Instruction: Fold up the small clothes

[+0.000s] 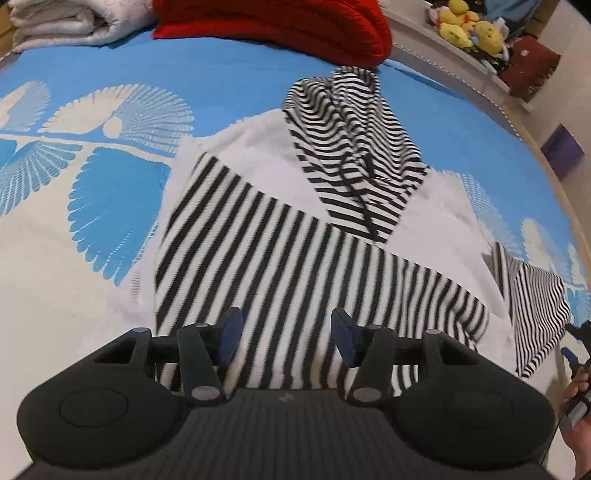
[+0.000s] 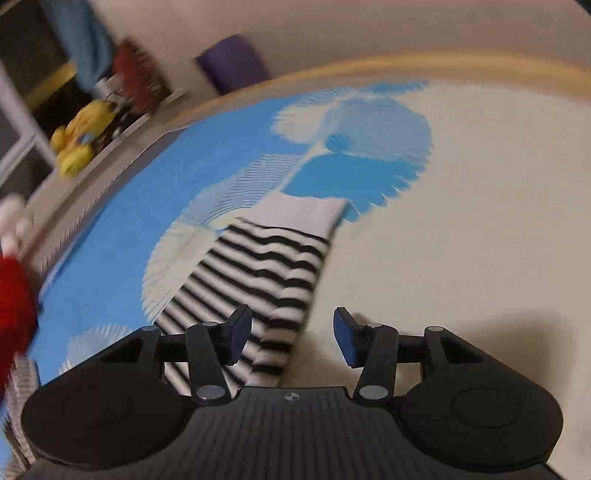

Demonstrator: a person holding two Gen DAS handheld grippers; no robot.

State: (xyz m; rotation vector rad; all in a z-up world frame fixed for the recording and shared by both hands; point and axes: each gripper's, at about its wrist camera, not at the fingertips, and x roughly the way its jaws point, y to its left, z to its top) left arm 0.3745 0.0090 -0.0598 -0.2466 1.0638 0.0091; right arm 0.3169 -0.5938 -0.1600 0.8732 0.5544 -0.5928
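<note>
A small white hoodie with black-and-white stripes (image 1: 295, 258) lies on the blue-and-white bedspread (image 1: 92, 229). One striped sleeve is folded across its body. The striped hood (image 1: 351, 147) lies at the far end. The other striped sleeve (image 1: 532, 310) sticks out to the right. My left gripper (image 1: 286, 336) is open and empty, just above the folded sleeve. My right gripper (image 2: 291, 336) is open and empty over the striped sleeve (image 2: 258, 273), with the sleeve's white cuff (image 2: 303, 214) beyond it. The right gripper also shows at the left wrist view's right edge (image 1: 576, 354).
A red knit blanket (image 1: 280, 26) and a folded white blanket (image 1: 66, 22) lie at the bed's far end. Yellow plush toys (image 1: 469, 26) sit on a ledge beside the bed. The bed's wooden edge (image 2: 443, 62) curves along the far side. A purple box (image 2: 232, 66) stands beyond it.
</note>
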